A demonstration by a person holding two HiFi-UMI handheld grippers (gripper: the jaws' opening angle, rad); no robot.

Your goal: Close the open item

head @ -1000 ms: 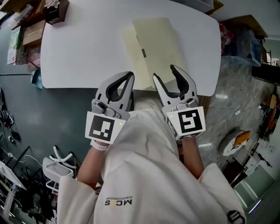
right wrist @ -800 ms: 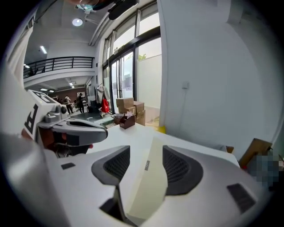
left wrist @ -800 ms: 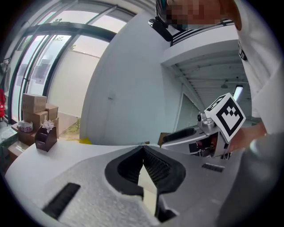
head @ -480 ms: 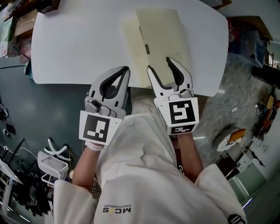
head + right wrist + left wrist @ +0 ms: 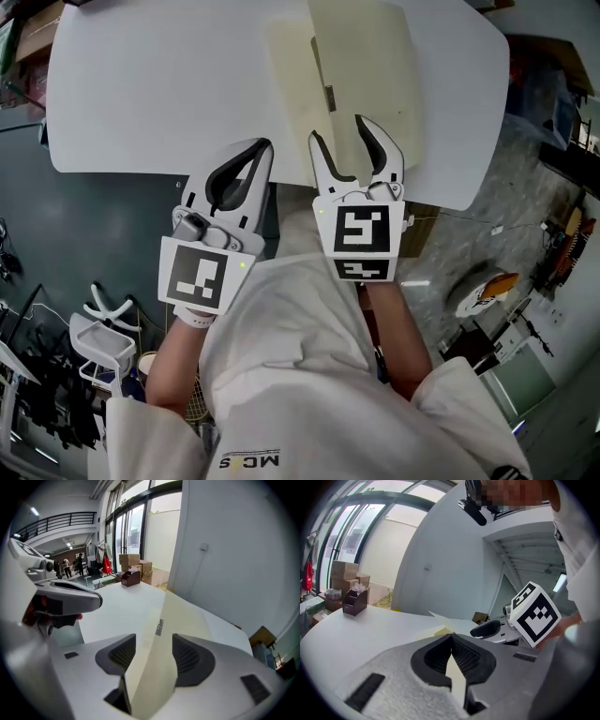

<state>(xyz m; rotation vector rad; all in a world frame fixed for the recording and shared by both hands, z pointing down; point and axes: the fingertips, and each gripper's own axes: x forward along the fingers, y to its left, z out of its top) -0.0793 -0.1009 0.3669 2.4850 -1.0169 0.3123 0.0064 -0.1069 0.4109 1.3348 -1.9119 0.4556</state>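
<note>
Poised right gripper (image 5: 337, 129), jaws opening astride the raised cover of the open folder (image 5: 375, 56), left gripper (image 5: 262, 145) shut empty; closing not yet done.

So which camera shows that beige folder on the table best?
The head view: the folder shows nearly whole from above, on the white table. The right gripper view catches only part, close up; the left gripper view, a sliver.

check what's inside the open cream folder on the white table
Only the folder's pale left leaf shows, bare, with a small metal strip by the crease. The darker right cover hides whatever lies beneath it, so papers there cannot be ruled out.
</note>
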